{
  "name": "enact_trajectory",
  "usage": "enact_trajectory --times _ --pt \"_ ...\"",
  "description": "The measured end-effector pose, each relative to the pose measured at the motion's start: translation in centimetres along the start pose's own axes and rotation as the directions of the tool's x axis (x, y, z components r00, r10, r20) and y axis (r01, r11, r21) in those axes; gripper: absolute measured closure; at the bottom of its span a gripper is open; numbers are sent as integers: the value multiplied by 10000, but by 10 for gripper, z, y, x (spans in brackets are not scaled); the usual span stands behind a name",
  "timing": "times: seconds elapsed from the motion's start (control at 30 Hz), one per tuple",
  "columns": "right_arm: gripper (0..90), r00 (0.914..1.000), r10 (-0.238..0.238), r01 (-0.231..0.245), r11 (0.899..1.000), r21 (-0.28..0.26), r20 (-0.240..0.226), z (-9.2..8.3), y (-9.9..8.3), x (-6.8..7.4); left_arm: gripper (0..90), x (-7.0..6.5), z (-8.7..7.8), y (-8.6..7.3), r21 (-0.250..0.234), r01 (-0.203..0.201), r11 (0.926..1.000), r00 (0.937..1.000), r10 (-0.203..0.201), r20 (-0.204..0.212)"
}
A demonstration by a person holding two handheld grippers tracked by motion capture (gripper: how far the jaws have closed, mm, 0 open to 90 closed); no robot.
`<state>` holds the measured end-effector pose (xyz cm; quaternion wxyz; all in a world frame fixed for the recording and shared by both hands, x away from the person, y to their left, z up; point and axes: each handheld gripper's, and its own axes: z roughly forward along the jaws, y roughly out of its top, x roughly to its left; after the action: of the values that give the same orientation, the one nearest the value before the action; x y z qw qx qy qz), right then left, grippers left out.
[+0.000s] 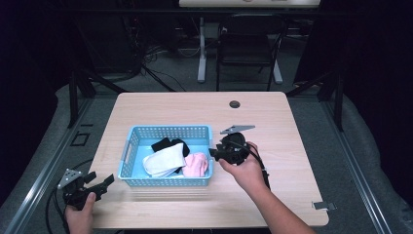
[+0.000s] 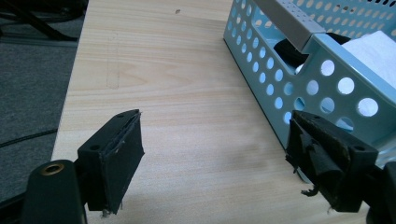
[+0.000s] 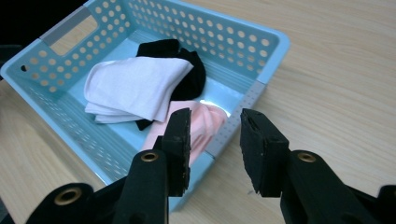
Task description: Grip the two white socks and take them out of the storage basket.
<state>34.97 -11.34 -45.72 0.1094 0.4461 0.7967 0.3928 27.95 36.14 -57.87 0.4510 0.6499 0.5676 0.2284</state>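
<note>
A light blue perforated basket (image 1: 138,133) (image 3: 261,46) (image 2: 322,88) sits on the wooden table. Inside lie a folded white cloth (image 1: 165,160) (image 3: 135,86), a black cloth (image 1: 168,144) (image 3: 191,70) and a pink cloth (image 1: 196,165) (image 3: 205,123). My right gripper (image 1: 214,154) (image 3: 215,140) hovers open over the basket's right rim, its jaws straddling the wall near the pink cloth, nothing between them. My left gripper (image 1: 100,183) (image 2: 215,154) stands open and empty by the table's front left corner, just left of the basket.
The table (image 1: 272,117) has a round cable hole (image 1: 234,104) at the back middle. A clip (image 1: 324,205) lies at the front right edge. A chair (image 1: 248,44) and a table leg (image 1: 201,48) stand on the floor beyond.
</note>
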Motion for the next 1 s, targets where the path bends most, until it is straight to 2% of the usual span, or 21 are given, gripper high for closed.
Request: enact_trajectory --times 0.17,0.33,0.53,0.8,0.93,1.0 --pt "652 9997 64 -59 9997 220 -224 9 8 5 185 0 0 0 4 -5 10000 10000 5 8" --pt "659 9995 6 16 9975 711 -312 23 15 9 186 0 0 0 3 4 10000 10000 -4 18" --pt "661 9986 227 -178 9949 993 -488 37 24 14 185 0 0 0 4 -1 10000 10000 1 23" --pt "669 9981 100 -7 9885 1512 -606 59 34 23 186 0 0 0 0 11 10000 10000 -11 33" --pt "676 9965 191 -58 9871 1603 -817 69 39 28 185 1 0 0 1 15 10000 10000 -15 42" --pt "682 9966 249 -103 9833 1818 -780 75 41 29 186 0 0 0 -9 20 10000 10000 -20 45"
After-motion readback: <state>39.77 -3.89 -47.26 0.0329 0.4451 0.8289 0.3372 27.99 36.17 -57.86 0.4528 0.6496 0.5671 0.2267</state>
